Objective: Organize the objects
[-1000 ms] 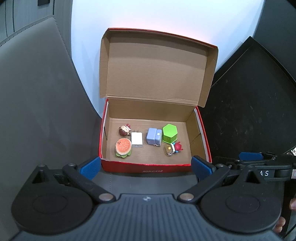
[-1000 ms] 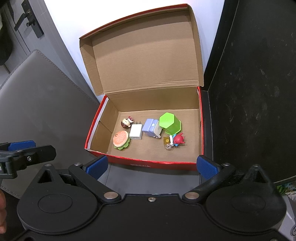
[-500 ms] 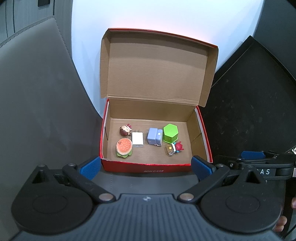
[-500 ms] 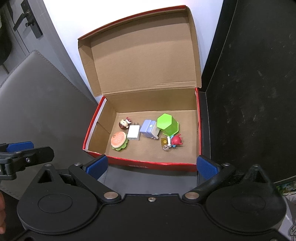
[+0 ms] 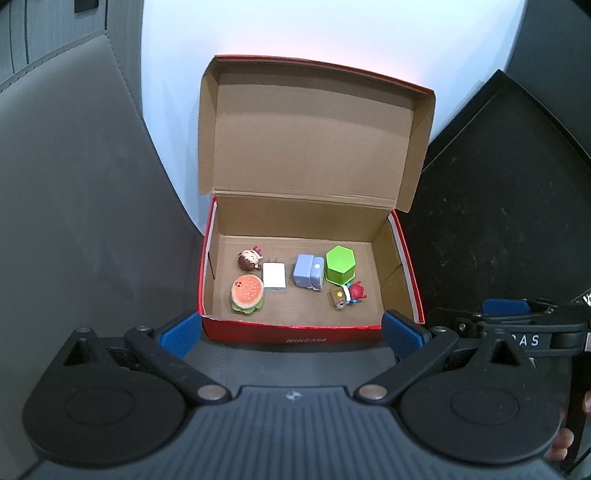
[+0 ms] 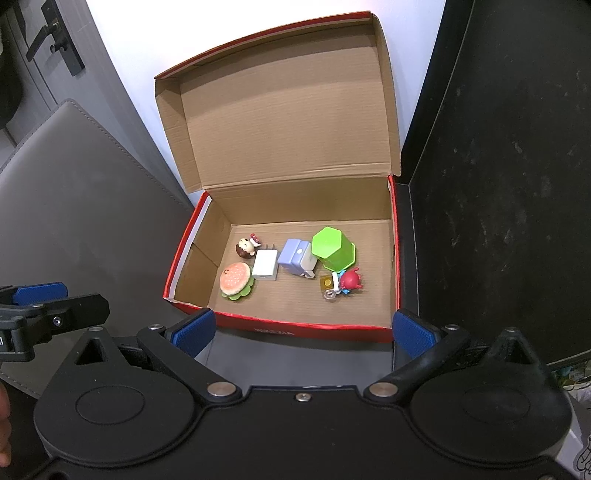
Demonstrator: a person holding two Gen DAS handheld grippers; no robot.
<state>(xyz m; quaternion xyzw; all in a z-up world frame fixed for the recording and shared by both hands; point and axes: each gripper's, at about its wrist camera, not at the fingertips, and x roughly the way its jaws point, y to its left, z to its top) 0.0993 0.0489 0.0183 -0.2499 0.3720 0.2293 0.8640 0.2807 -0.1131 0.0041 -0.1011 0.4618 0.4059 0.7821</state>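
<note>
An open red shoebox (image 5: 295,332) (image 6: 303,328) with its lid up holds a burger toy (image 5: 246,294) (image 6: 236,280), a small doll head (image 5: 249,258) (image 6: 245,247), a white charger (image 5: 274,277) (image 6: 266,265), a pale blue block (image 5: 308,270) (image 6: 295,256), a green hexagonal cup (image 5: 340,264) (image 6: 332,248) and a red figure keychain (image 5: 349,293) (image 6: 341,282). My left gripper (image 5: 291,330) is open and empty just in front of the box. My right gripper (image 6: 301,332) is open and empty, also at the box's front wall.
The box sits on a grey mat (image 5: 74,221) against a white wall (image 5: 332,29). A black surface (image 6: 498,184) lies to the right. A door handle (image 6: 55,40) is at the far left.
Both grippers have drawn back slightly from the box; the box sits a little farther in both views. The toys have not moved.
</note>
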